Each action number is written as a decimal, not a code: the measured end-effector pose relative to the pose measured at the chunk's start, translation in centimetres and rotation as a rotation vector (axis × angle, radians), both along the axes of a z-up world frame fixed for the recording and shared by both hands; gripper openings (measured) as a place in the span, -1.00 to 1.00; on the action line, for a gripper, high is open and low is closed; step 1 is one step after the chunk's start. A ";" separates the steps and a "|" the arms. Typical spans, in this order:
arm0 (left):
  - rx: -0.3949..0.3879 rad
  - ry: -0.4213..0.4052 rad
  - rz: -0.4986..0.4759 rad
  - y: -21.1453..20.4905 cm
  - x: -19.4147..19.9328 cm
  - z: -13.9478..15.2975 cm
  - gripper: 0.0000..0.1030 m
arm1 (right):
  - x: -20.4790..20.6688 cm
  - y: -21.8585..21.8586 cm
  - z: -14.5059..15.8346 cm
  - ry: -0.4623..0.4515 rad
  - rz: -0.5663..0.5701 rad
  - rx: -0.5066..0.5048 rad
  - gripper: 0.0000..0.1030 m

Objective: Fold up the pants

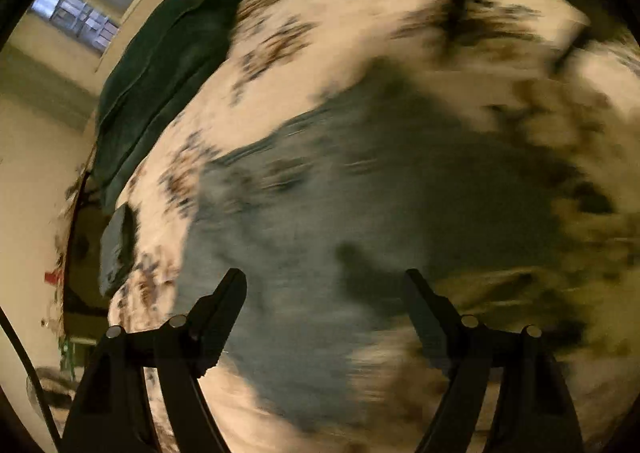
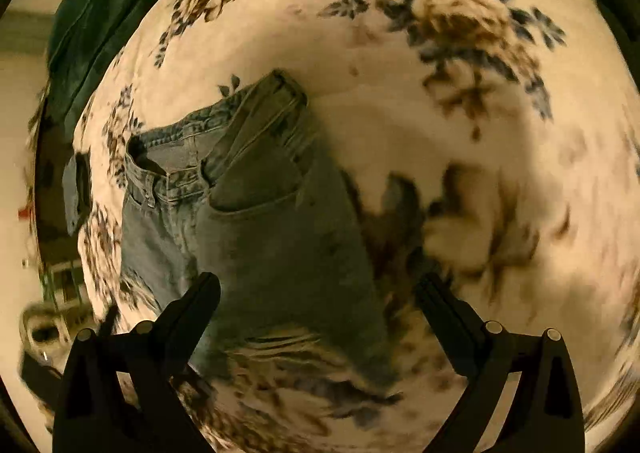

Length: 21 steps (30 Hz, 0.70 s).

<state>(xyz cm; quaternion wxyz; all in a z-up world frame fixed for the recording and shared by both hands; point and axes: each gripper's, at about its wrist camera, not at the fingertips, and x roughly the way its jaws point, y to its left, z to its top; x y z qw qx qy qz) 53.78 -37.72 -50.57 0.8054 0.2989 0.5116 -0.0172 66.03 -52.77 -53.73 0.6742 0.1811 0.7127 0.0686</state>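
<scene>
Jeans (image 2: 256, 221) are lying on the floral bedspread (image 2: 460, 101), seemingly already folded lengthwise. We are holding left gripper (image 1: 324, 293) and right gripper (image 2: 316, 293) above them, jaws spread, gripping nothing. Next, we judge, comes pinching the hems.

Faded light-blue denim pants (image 2: 260, 221) lie flat on the floral bedspread, waistband at the far end with belt loops and stitched pocket visible. One section is folded over the other at the waist, its edge rising to a point. The legs run toward the camera. In the left wrist view the pants (image 1: 320, 213) are motion-blurred, apparently spread flat.
</scene>
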 end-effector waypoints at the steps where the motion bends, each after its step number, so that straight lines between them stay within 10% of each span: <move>1: -0.009 0.005 -0.017 -1.7 -0.6 -0.3 0.53 | 0.6 -0.6 -0.3 0.004 0.029 0.007 0.95; 7: -0.001 0.088 0.007 -9.4 -1.7 -5.4 0.53 | 2.7 -3.8 -2.5 0.083 0.149 0.111 0.96; 18: -0.014 0.147 0.043 -9.5 -0.7 -9.8 0.56 | 5.9 -1.8 -7.9 0.181 0.208 0.356 0.96; 21: -0.058 0.160 0.043 -8.8 -0.8 -9.7 0.16 | 7.4 0.3 -9.3 0.182 0.198 0.398 0.96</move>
